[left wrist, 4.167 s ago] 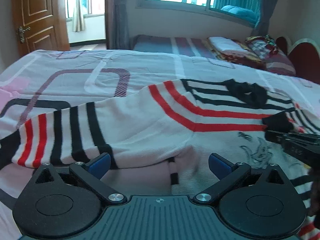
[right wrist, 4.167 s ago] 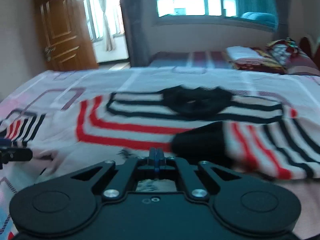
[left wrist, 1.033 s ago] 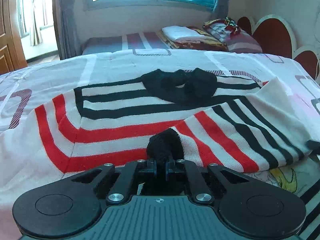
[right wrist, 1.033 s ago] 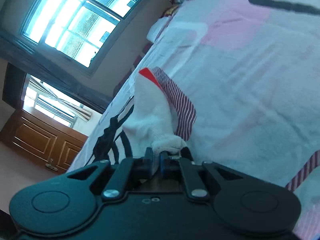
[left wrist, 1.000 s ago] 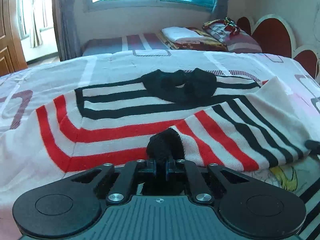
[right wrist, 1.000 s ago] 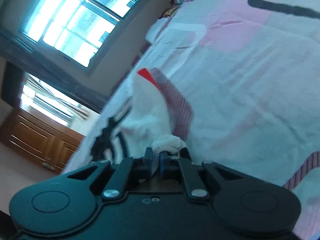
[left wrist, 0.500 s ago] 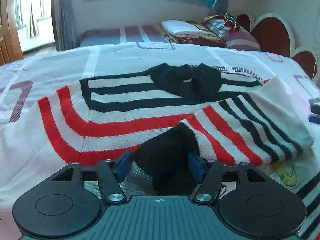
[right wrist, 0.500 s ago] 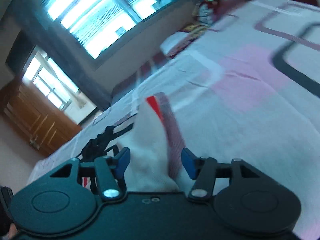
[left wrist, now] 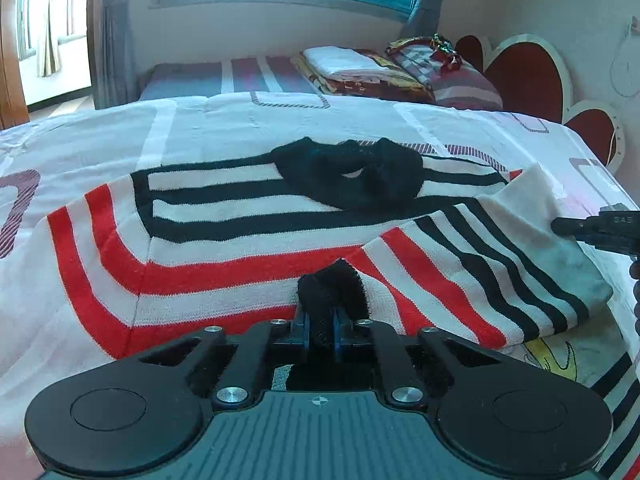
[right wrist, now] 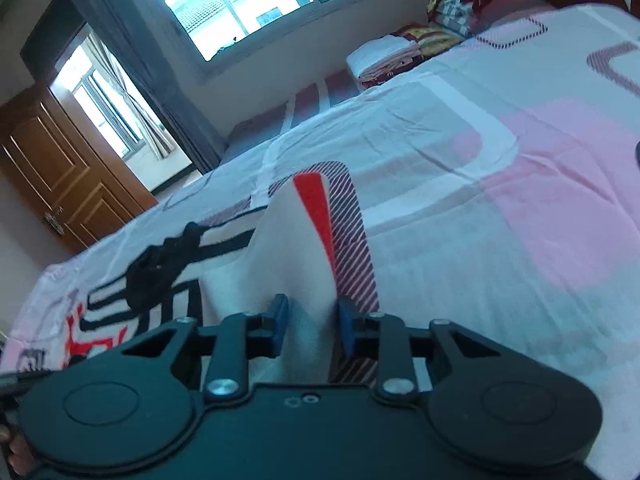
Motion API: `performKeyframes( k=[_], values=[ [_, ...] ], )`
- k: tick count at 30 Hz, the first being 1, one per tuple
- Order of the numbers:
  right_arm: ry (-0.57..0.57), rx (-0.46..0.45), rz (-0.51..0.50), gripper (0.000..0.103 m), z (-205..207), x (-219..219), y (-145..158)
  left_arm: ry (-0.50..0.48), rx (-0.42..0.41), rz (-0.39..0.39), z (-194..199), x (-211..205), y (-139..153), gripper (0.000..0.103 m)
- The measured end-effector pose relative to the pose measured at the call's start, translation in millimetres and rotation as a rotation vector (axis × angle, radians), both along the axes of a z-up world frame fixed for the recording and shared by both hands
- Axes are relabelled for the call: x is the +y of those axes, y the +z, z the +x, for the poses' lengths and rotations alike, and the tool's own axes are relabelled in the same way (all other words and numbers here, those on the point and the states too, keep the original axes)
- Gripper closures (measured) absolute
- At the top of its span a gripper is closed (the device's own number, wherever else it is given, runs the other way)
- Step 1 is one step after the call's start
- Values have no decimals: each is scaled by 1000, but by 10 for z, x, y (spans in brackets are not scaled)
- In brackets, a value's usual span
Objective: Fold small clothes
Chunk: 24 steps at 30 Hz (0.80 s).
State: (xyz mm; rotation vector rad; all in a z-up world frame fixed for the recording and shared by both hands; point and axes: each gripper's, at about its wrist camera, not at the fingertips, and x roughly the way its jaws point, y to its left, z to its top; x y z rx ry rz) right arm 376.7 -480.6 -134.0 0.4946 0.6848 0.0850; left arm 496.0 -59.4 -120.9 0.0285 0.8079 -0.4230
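Note:
A white sweater (left wrist: 224,240) with red and black stripes lies spread on the bed, its black collar (left wrist: 352,176) at the far side. One sleeve is folded across the body, and my left gripper (left wrist: 320,326) is shut on its black cuff (left wrist: 332,284). My right gripper (left wrist: 560,226) shows at the sweater's right edge. In the right wrist view the right gripper (right wrist: 313,322) has its jaws closing on a raised white fold of the sweater (right wrist: 296,248), and the cloth fills the gap between the pads. The collar (right wrist: 160,268) lies to the left of that fold.
The patterned bedsheet (left wrist: 240,128) stretches all round the sweater. A stack of folded bedding (left wrist: 352,66) and a pillow (left wrist: 460,84) lie beyond, by a red heart-shaped headboard (left wrist: 520,76). A wooden door (right wrist: 60,168) stands at the left.
Both grippers let go and opened half a second ago, then closed again, the left on the black cuff, the right on the white fold. The right gripper rolled towards level and shifted.

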Motion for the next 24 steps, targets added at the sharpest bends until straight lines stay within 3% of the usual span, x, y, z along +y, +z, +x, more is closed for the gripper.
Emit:
performKeyframes(
  k=[4,8,11,14,18,20,23,24],
  values=[
    [-43,0,-42,93,20,-12,12,-17,-34,70,-76,11,-23,94],
    [-64,21,3,95,21,-73,-101,-48,-68,122,-114,-29,20,90],
    [-72,-16,-34,82,-58,-77,54,16,-124,164,-210,59,156,46],
    [-62,-93,-101,83,-113,-99,273,25,-146,55,-202,92,375,46],
    [21,-105,-194,85,166,8,353,-46,-125,4,-73,-305,348,45],
    [68,-109,-237,86,325,106,332,-65,-107,16,-32,-474,238,39],
    [112,-73,-329,90,563,236,222,-46,-59,106,-2,-601,18,38],
    [100,-48,-368,91,628,239,175,-32,-56,97,-4,-563,-20,38]
  ],
)
